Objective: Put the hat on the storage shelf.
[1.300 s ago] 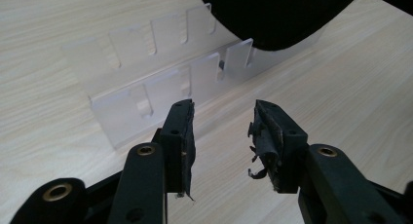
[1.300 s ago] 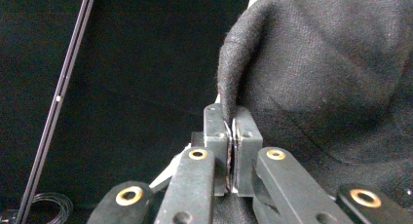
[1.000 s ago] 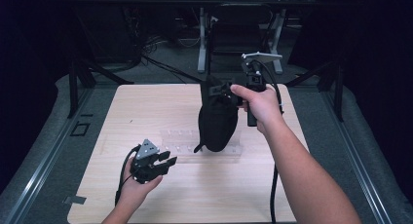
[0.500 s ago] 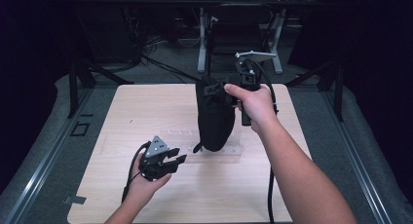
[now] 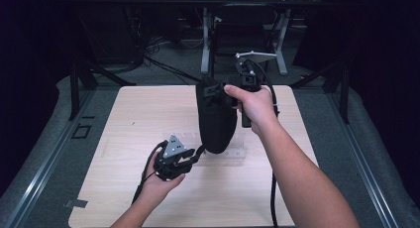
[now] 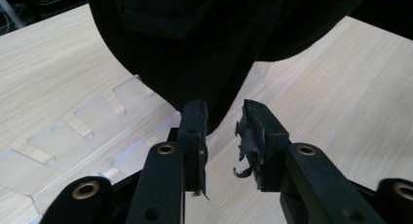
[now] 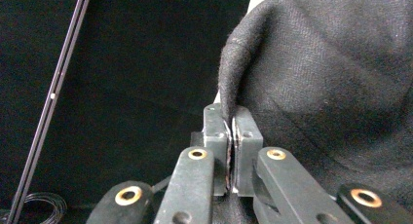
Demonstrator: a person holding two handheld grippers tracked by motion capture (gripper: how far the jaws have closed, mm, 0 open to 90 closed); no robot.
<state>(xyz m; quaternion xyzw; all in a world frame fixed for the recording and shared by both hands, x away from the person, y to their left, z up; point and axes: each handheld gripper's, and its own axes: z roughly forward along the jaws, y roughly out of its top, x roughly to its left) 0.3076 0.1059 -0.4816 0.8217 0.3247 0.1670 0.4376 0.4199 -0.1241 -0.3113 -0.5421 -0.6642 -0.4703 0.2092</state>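
The right gripper [image 5: 218, 91], raised at twelve o'clock over the pale wooden counter [image 5: 124, 119], has its jaws pinched on the top hem of a black fabric pouch [image 5: 216, 121] that hangs free. The left gripper [image 5: 190, 158] sits low at seven o'clock of the pouch, jaws just closing, still spread, the pouch's bottom tip between them. Dark room behind.

A pale wooden table [image 5: 124, 114] stands on grey floor [image 5: 59, 153] in a dark room.

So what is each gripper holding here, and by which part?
The right gripper pinches the black cloth by its upper edge, hanging it above the table. The left gripper holds nothing; its jaws have just been closing below the cloth.
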